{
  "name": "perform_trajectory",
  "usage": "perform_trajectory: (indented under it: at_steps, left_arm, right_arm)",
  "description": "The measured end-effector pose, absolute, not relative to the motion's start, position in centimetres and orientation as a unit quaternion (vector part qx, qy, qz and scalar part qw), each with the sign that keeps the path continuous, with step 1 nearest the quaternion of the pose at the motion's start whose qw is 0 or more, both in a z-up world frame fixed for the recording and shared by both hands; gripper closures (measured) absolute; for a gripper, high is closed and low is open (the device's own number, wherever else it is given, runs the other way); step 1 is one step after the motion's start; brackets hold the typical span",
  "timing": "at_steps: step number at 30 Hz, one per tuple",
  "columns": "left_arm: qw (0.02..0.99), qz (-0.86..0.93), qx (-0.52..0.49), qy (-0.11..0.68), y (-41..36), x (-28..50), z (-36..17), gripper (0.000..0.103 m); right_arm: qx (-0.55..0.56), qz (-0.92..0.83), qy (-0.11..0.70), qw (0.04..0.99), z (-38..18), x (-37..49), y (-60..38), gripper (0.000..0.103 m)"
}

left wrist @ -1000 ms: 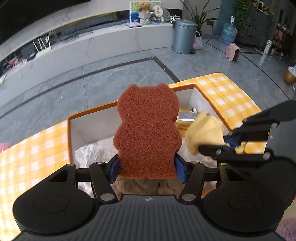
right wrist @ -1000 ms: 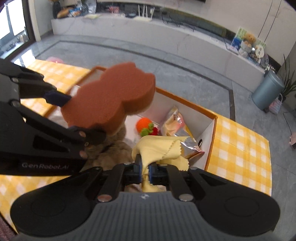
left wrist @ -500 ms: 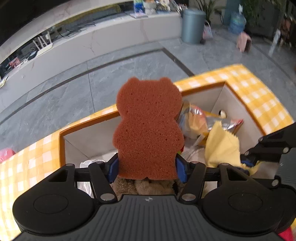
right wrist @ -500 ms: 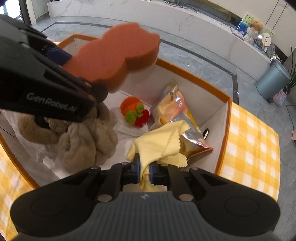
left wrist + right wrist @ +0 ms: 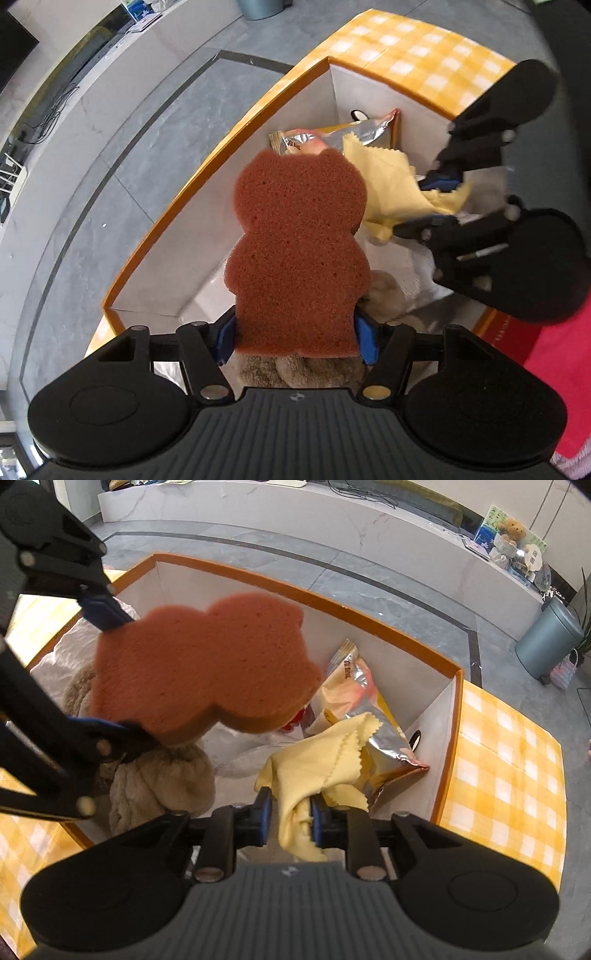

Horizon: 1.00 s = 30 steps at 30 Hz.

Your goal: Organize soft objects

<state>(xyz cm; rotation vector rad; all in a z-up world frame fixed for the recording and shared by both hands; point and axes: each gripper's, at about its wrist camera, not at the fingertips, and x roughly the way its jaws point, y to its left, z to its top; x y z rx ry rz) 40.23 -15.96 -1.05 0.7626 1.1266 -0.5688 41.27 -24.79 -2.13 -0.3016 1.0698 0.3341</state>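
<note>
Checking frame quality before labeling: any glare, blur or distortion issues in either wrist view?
Left wrist: strong fisheye bending of the box rim; sponge sharp. Right wrist: sponge close and slightly soft; glare on the foil bag; cloth clear.

In the left wrist view, the brown bear-shaped sponge covers most of the beige plush toy and part of the snack bag. The sponge's lower edge is hidden behind the gripper body. In the right wrist view, the sponge hides nearly all of a red item, too little showing to identify. Print on the snack bag is too small to read. The yellow cloth trails out of sight below the right gripper.
</note>
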Motion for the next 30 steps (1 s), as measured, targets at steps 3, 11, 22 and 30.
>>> perform_trajectory:
  at_steps: [3,11,22,30]
  left_arm:
    - [0.762,-0.241,0.340,0.496,-16.4,40.2,-1.7,0.026]
    - [0.803,-0.252,0.332,0.427,-15.3,37.3,0.0,0.025]
    - [0.841,-0.207,0.274,0.419,-13.6,36.3,3.9,0.014]
    - [0.888,-0.194,0.168,0.381,-9.9,32.8,8.2,0.017]
  right_arm:
    - [-0.140,0.156,0.504,0.838,-2.0,41.0,-24.9,0.073]
    - [-0.131,0.147,0.499,0.844,-1.2,40.4,-25.7,0.060]
    - [-0.103,0.142,0.484,0.858,2.3,38.8,-25.2,0.038]
    - [-0.124,0.136,0.446,0.876,6.1,34.5,-25.5,0.034]
